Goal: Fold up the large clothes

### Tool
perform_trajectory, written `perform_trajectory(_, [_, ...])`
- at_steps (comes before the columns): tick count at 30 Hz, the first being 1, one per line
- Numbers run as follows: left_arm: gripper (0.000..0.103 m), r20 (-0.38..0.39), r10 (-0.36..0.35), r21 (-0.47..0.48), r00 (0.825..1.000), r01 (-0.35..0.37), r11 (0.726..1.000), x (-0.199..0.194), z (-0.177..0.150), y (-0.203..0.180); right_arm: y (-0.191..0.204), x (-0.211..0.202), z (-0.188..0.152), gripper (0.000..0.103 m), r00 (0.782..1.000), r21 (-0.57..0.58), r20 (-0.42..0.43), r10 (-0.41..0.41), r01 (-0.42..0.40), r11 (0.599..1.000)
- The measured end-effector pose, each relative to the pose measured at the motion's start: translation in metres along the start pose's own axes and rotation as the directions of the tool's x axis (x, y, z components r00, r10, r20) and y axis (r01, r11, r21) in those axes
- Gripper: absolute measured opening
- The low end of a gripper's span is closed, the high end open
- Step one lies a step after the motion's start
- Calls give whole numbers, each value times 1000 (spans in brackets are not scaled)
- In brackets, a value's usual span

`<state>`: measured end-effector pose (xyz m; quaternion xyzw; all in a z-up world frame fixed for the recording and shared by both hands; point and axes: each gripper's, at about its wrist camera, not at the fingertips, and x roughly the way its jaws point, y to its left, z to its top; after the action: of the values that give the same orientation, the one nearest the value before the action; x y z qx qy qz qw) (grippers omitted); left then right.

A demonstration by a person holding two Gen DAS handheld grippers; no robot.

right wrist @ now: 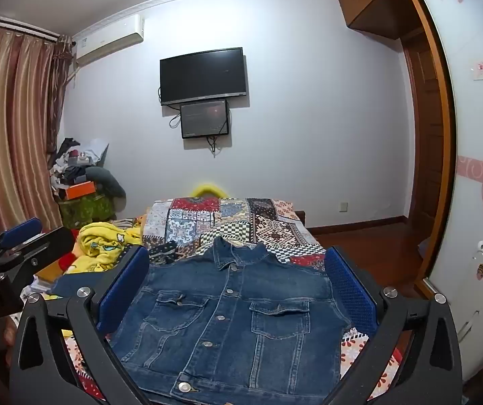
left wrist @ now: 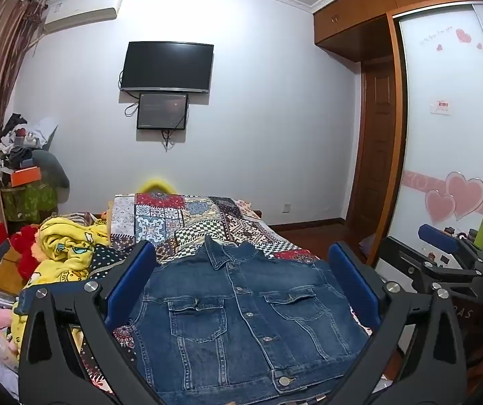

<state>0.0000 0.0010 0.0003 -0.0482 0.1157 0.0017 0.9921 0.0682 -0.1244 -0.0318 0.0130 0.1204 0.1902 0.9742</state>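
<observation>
Denim lies spread flat and unfolded: the jacket [left wrist: 241, 317] rests front side up on the patchwork bedspread [left wrist: 174, 222], hem toward the cameras and collar toward the far wall, so by my reading the folding has not begun and every fold is still to make. Left of the jacket, a heap of yellow cartoon-print cloth [left wrist: 66, 253] sits on the bedspread's edge, apart from the task. The left gripper [left wrist: 241, 287] hovers just short of the jacket's hem with its blue pads spread wide, nothing pinched between them; the jacket shows through the gap without touching either pad. The right gripper [right wrist: 238, 287] hangs to the right of it, over the same hem, likewise spread and empty. The jacket itself is buttoned down the front, with 2 flapped chest pockets and a turned-down collar; the sleeves cannot be made out, perhaps tucked beneath or absent. Its cloth looks stiff and heavy, likely to hold a crease.
</observation>
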Motion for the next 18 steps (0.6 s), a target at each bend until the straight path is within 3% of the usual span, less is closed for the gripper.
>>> perform_trajectory(18, [103, 7, 17, 9, 1000, -17, 1000, 3, -1, -3, 1, 0, 0, 103, 1000, 1, -3, 0, 0, 1000])
